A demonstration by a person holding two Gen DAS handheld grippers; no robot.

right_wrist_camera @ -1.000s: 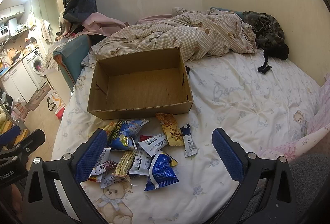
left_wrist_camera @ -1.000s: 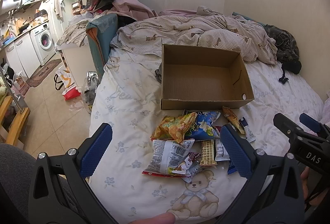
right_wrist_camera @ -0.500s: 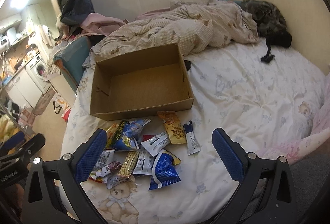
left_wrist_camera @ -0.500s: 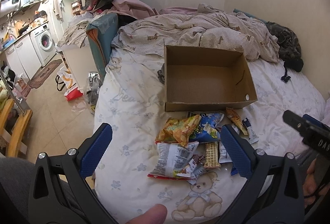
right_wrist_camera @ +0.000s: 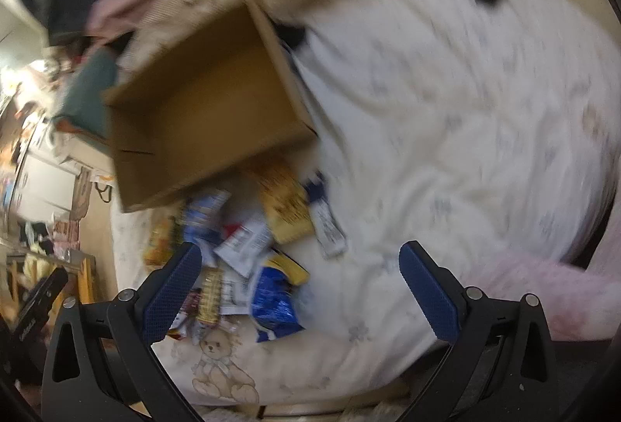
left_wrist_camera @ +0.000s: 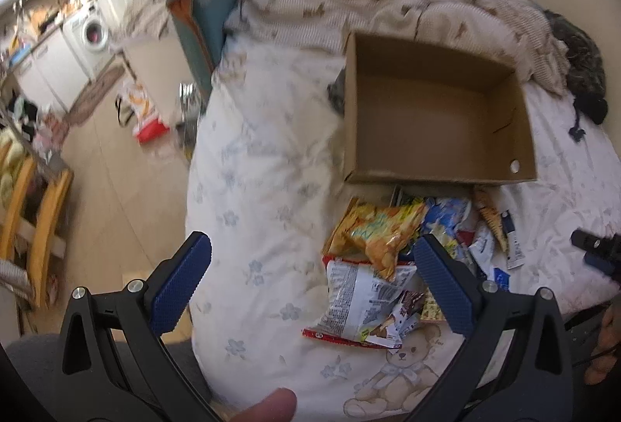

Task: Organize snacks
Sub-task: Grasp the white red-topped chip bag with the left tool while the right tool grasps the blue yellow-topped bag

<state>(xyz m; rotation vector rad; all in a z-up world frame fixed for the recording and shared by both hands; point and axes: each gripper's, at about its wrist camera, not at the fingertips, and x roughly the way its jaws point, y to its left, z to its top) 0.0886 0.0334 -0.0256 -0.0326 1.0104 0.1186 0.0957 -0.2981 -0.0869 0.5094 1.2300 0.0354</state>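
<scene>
An empty open cardboard box (left_wrist_camera: pixel 434 111) sits on the bed; it also shows in the blurred right wrist view (right_wrist_camera: pixel 202 107). A pile of several snack packets lies in front of it: a yellow chip bag (left_wrist_camera: pixel 376 231), a white and red bag (left_wrist_camera: pixel 357 301), a blue bag (right_wrist_camera: pixel 273 299), an orange packet (right_wrist_camera: pixel 285 204). My left gripper (left_wrist_camera: pixel 310 284) is open and empty, above the bed left of the pile. My right gripper (right_wrist_camera: pixel 297 290) is open and empty, above the pile's near right edge.
A white floral bedsheet with a bear print (left_wrist_camera: pixel 264 197) covers the bed. A crumpled checked duvet (left_wrist_camera: pixel 388 6) lies behind the box. The bed's left edge drops to a tan floor (left_wrist_camera: pixel 116 189) with bags, and a washing machine (left_wrist_camera: pixel 95 32) beyond. Pink fabric (right_wrist_camera: pixel 551 290) lies at right.
Both grippers have moved forward and lower toward the snack pile, and both views are now tilted and blurred. Both stay open and empty. The box and snacks have not moved.
</scene>
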